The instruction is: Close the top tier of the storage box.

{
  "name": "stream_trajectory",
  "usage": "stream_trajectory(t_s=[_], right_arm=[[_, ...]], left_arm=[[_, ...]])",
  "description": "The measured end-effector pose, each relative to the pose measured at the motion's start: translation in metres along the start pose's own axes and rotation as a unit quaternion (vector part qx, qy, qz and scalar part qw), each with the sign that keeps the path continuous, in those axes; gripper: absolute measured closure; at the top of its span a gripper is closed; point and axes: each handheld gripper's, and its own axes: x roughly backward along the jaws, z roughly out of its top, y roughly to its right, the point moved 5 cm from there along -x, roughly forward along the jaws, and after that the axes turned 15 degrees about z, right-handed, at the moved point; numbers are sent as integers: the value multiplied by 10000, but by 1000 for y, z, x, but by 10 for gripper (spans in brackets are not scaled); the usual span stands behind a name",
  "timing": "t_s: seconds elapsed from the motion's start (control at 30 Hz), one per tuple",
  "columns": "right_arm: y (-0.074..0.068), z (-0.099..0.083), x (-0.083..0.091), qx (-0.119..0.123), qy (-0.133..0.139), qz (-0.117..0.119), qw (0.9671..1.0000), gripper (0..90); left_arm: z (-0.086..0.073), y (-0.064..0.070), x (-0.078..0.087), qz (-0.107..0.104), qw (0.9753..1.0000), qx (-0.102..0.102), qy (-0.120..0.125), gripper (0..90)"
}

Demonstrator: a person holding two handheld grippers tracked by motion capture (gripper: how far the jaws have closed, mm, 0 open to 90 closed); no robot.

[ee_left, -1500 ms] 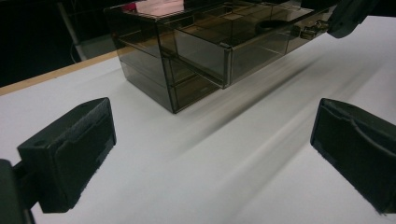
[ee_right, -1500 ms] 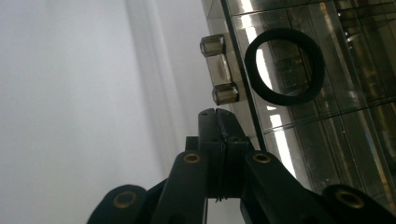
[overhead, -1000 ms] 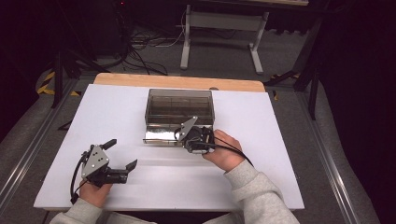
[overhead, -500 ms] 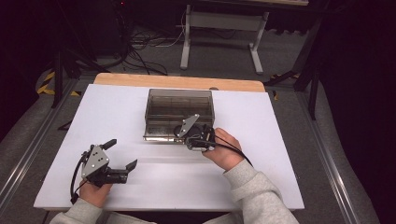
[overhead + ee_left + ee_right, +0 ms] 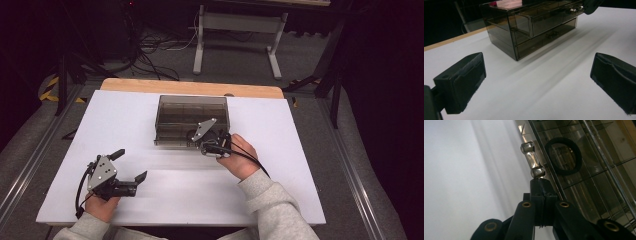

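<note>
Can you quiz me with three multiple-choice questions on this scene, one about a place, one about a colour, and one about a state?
1. Where does the drawer organizer stand?
A. at the table's far middle
B. at the near left corner
C. on the floor

2. What colour is the ring seen through the drawer front?
A. white
B. black
C. red

3. How do the left gripper jaws stand?
A. shut on a cloth
B. pressed together
C. wide apart

Answers: 1 A, the high view shows it there on the white table. 2 B, the right gripper view shows it black. 3 C, bare table shows between them.
</note>
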Motion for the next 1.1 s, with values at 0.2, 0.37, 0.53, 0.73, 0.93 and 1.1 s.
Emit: stream_trajectory(t_s=[0.2,0.37,0.53,0.73,0.93,1.1], right_arm=[[5,1,1,-129,164,-121,9997,900],[10,1,1,-179,238,-188,9994,900],[15,1,0,-287,317,-299,9986,900],[19,1,-2,-366,375,-417,9978,900],[24,1,-5,-427,442,-621,9962,899],[26,2,-8,-431,419,-760,9953,899]], left_arm=[[0,0,0,-1,10000,4,0,10],[0,0,0,1,10000,9,-3,10],[0,0,0,-1,10000,18,-1,10],[0,0,0,-2,10000,19,-5,10],[0,0,0,-2,10000,20,2,10],[0,0,0,-5,10000,22,5,10]])
